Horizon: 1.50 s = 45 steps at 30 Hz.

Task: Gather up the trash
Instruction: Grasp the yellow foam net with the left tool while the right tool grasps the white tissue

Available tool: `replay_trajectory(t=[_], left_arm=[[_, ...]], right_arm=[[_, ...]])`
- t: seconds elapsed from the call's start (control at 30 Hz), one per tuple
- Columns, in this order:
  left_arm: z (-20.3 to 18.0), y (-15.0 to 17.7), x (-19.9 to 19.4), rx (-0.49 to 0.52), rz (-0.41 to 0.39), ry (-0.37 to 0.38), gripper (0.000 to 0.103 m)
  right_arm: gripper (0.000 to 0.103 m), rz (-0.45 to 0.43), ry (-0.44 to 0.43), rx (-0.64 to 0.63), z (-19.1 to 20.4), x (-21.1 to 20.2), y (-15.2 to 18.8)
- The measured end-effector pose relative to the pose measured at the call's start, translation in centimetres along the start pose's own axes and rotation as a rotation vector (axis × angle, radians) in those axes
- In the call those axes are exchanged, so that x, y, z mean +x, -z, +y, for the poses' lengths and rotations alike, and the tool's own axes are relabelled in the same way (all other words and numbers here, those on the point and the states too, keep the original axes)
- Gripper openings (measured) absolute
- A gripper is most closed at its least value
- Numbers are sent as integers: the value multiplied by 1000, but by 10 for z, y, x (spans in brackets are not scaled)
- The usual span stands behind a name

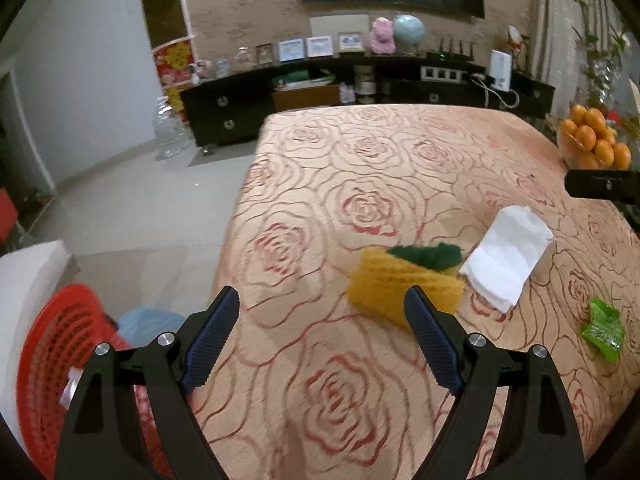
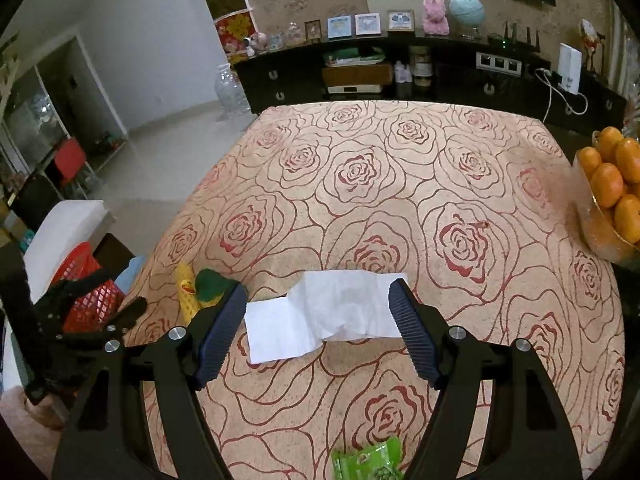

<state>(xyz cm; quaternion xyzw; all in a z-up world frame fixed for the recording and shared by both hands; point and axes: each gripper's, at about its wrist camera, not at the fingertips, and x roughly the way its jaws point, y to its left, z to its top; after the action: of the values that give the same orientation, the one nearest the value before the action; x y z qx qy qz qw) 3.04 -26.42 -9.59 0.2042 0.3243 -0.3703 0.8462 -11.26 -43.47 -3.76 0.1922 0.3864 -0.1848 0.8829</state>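
Left wrist view: the left gripper (image 1: 322,312) hangs over the near left part of the table (image 1: 360,152), its jaws spread wide and nothing between the blue pads (image 1: 212,336). The rose-patterned cloth shows plainly in the gap. Just past the right-hand finger lies a yellow packet (image 1: 384,284) with a green piece (image 1: 430,255) on its far edge (the picture is blurred there, so I cannot tell whether the finger touches it). To the right of that packet, touching or nearly so, sits a folded white paper napkin (image 1: 506,254). Further right and nearer, well apart from the napkin, is a crumpled green wrapper (image 1: 604,330). A red basket (image 1: 60,360) stands off the table's left edge, low at the near left, with a pale blue bag (image 1: 150,322) just beside it.

In the right wrist view the right gripper (image 2: 318,306) is also open, fairly wide, and holds nothing. The white paper napkin (image 2: 328,314) lies flat on the cloth in the gap between its fingers; the pads (image 2: 412,332) flank its two ends without pressing it. The green wrapper (image 2: 370,460) is at the near edge, under the gripper. The yellow packet (image 2: 188,288) lies to the left, beyond the left-hand finger. A bowl of oranges (image 2: 612,188) stands at the far right of the table.
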Motion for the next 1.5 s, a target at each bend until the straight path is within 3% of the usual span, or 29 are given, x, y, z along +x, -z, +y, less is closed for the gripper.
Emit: replay_trajectory(t=[0.27,0.47,0.53,0.67,0.77,1.2,1.5], left_arm=[[-31,-5,26,85,28,58,81],[-39,-4,41,75,56,120,81],[-45,-2,44,84,62,134,75],[-52,4,51,105,109,151,45],[-50,6,50,93,118,155,33],[-23,0,2,24,12,158,32],[-7,-2,-15,3,-28,141,32]], right_arm=[[71,11,-17,30,-8,6,-2],[71,21,-22,42,-13,8,-2],[71,26,-22,47,-15,10,-2],[71,34,-16,60,-20,12,1],[71,38,-9,62,-22,15,1],[71,125,7,-32,-9,53,11],[71,171,104,-115,-3,87,21]])
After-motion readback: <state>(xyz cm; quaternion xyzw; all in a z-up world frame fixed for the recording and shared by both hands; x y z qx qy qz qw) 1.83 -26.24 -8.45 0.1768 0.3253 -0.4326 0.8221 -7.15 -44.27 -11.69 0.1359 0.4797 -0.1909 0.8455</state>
